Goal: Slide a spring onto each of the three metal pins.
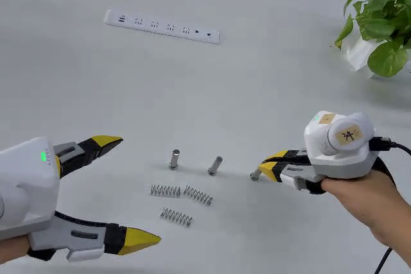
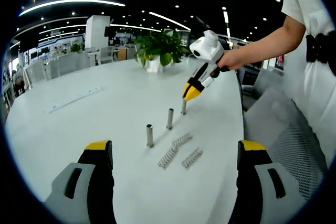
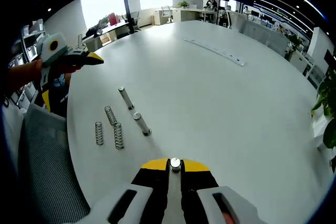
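Note:
Two metal pins (image 1: 174,158) (image 1: 216,165) stand upright on the white table (image 1: 257,94). A third pin (image 1: 255,174) sits between the yellow tips of my right gripper (image 1: 266,169), which is shut on it; in the right gripper view its round top (image 3: 175,164) shows between the jaws. Three springs (image 1: 166,190) (image 1: 198,195) (image 1: 176,217) lie loose just in front of the pins. My left gripper (image 1: 125,189) hovers wide open to the left of the springs, holding nothing. In the left gripper view the pins (image 2: 150,135) (image 2: 170,118) and springs (image 2: 181,140) lie ahead.
A white power strip (image 1: 162,26) lies at the far side of the table. A potted plant (image 1: 379,17) stands at the back right. A person's hand (image 1: 363,197) holds the right gripper. Office desks and chairs are around the table.

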Tool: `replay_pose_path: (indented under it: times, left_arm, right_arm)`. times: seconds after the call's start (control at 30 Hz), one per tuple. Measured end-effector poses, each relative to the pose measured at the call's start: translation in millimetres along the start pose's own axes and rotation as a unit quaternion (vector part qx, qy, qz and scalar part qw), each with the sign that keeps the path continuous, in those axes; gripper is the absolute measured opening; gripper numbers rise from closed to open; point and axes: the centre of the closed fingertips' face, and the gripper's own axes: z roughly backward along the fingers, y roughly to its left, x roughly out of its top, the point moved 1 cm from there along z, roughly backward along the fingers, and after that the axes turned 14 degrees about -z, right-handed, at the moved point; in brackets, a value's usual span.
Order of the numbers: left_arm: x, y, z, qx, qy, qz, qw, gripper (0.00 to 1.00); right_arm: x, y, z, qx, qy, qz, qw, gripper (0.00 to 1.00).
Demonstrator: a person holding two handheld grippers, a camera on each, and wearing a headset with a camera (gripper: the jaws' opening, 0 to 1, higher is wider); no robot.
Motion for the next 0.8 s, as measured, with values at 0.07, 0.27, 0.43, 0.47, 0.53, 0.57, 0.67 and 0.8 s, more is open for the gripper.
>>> replay_pose_path:
  times: [0.07,0.27,0.43,0.47,0.53,0.57,0.67,0.8]
  left_arm:
    - [0.3,-0.2,-0.1,0.000,0.000,0.000,1.0000,0.98]
    - [-0.1,-0.4,-0.1,0.000,0.000,0.001,1.0000,0.98]
    - [0.0,-0.5,-0.6,-0.001,0.000,0.001,1.0000,0.98]
    - [0.0,-0.5,-0.7,-0.001,0.000,0.001,1.0000,0.98]
    - [0.0,-0.4,-1.0,-0.001,0.000,0.002,1.0000,0.98]
    - [0.1,-0.4,-1.1,-0.001,0.000,0.002,1.0000,0.98]
    - [0.4,-0.5,-1.4,-0.001,-0.001,0.003,1.0000,0.98]
    - [0.5,-0.3,-1.3,0.000,-0.002,0.003,1.0000,0.98]
  right_arm:
    - [0.4,0.8,-0.4,0.000,-0.001,0.000,1.0000,0.05]
    - [0.8,2.8,-0.6,-0.002,-0.002,0.005,1.0000,0.05]
    - [0.0,4.0,0.0,-0.002,-0.004,0.003,1.0000,0.05]
    - [-0.2,4.2,0.1,-0.001,-0.004,0.003,1.0000,0.05]
    - [-0.3,3.8,0.5,-0.002,-0.005,0.006,1.0000,0.05]
    - [-0.6,3.6,0.5,-0.002,-0.005,0.006,1.0000,0.05]
    - [-0.7,4.4,0.1,0.000,-0.005,0.005,1.0000,0.05]
    - [-2.1,5.1,-1.4,0.000,-0.002,0.008,1.0000,0.05]
